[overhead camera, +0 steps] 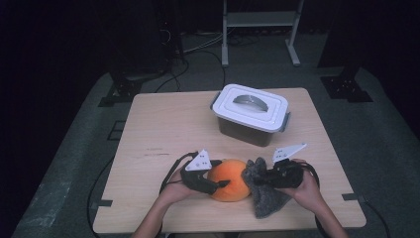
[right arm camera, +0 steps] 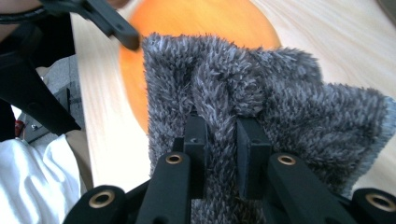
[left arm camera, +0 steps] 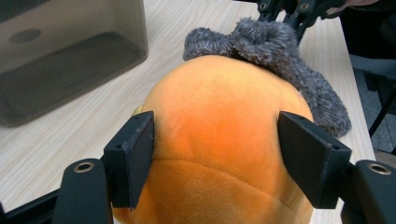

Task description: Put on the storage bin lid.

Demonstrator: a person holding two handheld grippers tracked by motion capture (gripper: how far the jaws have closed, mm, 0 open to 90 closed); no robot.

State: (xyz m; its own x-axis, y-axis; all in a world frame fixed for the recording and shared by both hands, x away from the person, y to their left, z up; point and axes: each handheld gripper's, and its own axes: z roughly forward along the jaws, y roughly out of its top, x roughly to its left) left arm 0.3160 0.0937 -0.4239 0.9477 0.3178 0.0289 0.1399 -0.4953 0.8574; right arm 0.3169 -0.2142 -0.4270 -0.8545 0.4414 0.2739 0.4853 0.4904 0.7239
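An orange plush ball sits low and centre in the high view, near the front edge of a pale wooden worktop. The left tool grips it, its jaws pressing both sides of the ball. Touching the ball's right side lies a grey fuzzy cloth, pinched tight by the right tool. Above them, toward upper centre, stands a lidded plastic box.
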